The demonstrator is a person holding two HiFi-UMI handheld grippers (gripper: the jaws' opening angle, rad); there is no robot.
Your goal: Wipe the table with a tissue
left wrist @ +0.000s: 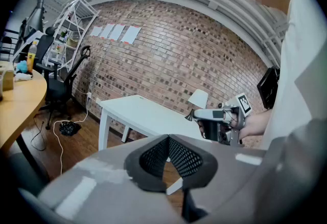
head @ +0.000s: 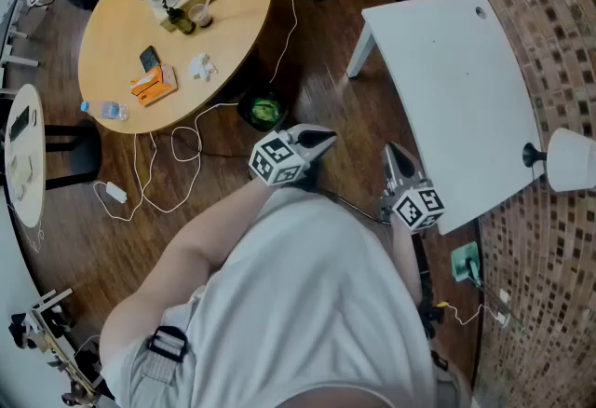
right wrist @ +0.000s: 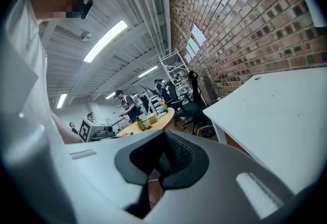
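L gripper (left wrist: 168, 140): jaws are seen pressed together at the tips, w/ nothing pinched. Black mesh-textured pads (left wrist: 187, 158) form a narrow V behind the tips, set in a smooth grey moulded body. R gripper (right wrist: 164, 133): same build, jaws also closed tip to tip, empty.

Both are held in front of a person in a pale shirt (head: 307, 304), tilted slightly down and apart from each other. The R one is just beside the near corner of the white table (head: 447, 80). That table is rectangular w/ rounded corners, a smooth matt top and white legs, and is set along a wall of small brown brick (head: 549, 6). A white cone-shaped lamp (head: 570, 159) on a black stem is seen just beside its wall-side edge.

Floor (head: 317, 52): dark wood planks, w/ thin white cables (head: 149, 164) looped across.

Well apart to the left, a round table (head: 121, 34) w/ a pale wood top carries a crumpled white scrap (head: 202, 68), poss. a tissue, near a flat orange item (head: 154, 85). A clear plastic bottle (head: 110, 110) is laid at its rim. A black bin (head: 265, 110) w/ smth green inside is placed btwn the round table and the L gripper.
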